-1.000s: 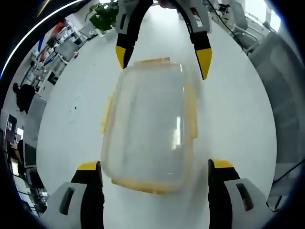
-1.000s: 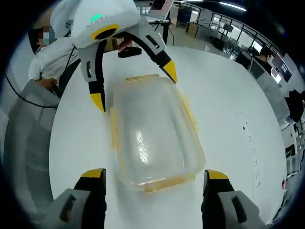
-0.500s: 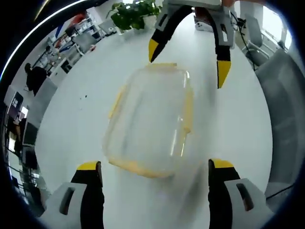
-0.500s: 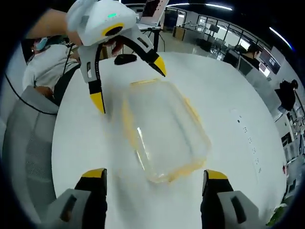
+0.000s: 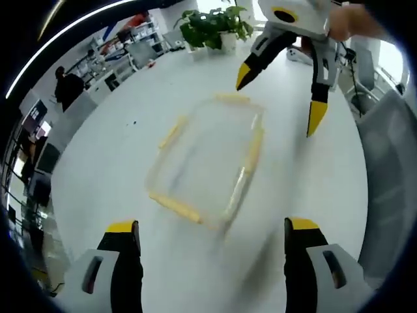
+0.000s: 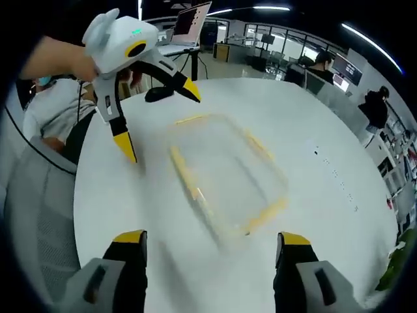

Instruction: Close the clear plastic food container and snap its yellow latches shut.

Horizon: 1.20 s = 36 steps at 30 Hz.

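Note:
The clear plastic food container (image 5: 208, 160) with yellow latches lies on the white table, its lid on, blurred by motion. In the right gripper view the container (image 6: 228, 173) sits mid-table. My left gripper (image 5: 207, 231) is open, near the container's closest end and holding nothing. My right gripper (image 6: 207, 241) is open too, at the opposite end. The right gripper (image 5: 280, 91) appears at the far end in the left gripper view, jaws apart. In the right gripper view the left gripper (image 6: 156, 117) hangs beyond the container, a hand holding it.
The white table (image 5: 98, 163) is round and wide. A potted plant (image 5: 212, 26) stands at its far edge. A grey chair (image 5: 391, 169) is at the right. A seated person (image 6: 52, 111) and a dark mouse-like object (image 6: 159, 94) are beyond the table; office desks behind.
Both grippers have pulled back and up from the container, so it looks smaller and farther off. Both views have rolled and shifted. Jaws stay apart.

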Available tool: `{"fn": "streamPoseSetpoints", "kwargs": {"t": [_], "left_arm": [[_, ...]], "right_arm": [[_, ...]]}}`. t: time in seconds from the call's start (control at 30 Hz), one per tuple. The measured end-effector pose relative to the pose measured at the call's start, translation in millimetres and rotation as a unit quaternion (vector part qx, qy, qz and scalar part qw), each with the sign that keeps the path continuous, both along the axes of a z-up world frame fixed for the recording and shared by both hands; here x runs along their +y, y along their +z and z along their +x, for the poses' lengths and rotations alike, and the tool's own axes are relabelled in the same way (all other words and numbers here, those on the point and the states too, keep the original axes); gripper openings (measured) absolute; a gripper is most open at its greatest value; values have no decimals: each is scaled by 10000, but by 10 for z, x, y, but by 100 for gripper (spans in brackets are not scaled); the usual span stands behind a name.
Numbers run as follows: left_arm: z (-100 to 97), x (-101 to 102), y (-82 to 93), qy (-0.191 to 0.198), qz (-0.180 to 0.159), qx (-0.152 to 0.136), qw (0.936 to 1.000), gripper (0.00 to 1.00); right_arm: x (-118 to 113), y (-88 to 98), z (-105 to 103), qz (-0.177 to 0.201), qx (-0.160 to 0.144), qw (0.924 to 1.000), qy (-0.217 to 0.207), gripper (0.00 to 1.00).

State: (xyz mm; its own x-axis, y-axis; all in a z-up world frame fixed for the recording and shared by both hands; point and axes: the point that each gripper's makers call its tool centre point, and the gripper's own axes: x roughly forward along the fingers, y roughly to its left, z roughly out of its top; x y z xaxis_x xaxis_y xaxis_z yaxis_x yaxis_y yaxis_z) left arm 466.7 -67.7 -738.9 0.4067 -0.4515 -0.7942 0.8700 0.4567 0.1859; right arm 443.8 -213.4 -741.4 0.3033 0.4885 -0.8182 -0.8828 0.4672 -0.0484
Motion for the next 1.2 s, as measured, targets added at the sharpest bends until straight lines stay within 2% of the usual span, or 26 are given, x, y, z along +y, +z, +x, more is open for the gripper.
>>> {"fn": "streamPoseSetpoints", "kwargs": {"t": [0.33, 0.4, 0.5, 0.63, 0.77, 1.0, 1.07, 1.13, 1.2], "left_arm": [[-134, 41, 51, 437, -361, -75, 9984, 88], [-189, 17, 45, 660, -596, 96, 9960, 88], [-215, 50, 39, 726, -587, 43, 9956, 87], [-270, 24, 87, 805, -798, 26, 9935, 88], [-309, 27, 132, 950, -1010, -17, 9903, 88], [-370, 51, 186, 1100, -1182, -135, 9868, 88], [-391, 39, 216, 1156, -1287, -170, 9848, 88], [-432, -11, 250, 1215, -1545, -127, 9804, 86], [-461, -6, 270, 1254, -1598, -196, 9790, 86]], "right_arm": [[-1, 77, -86, 406, -153, 9981, -445, 80], [-4, 84, -118, 427, -178, 9979, -460, 79], [-21, 100, -135, 490, -206, 9968, -599, 80], [-35, 125, -167, 578, -282, 9951, -757, 80], [-40, 167, -206, 741, -379, 9924, -910, 81], [-64, 217, -297, 947, -508, 9888, -1036, 81], [-85, 235, -328, 1027, -567, 9869, -1103, 82], [-93, 257, -365, 1141, -625, 9849, -1144, 82], [-107, 278, -418, 1192, -675, 9839, -1149, 82]]}}
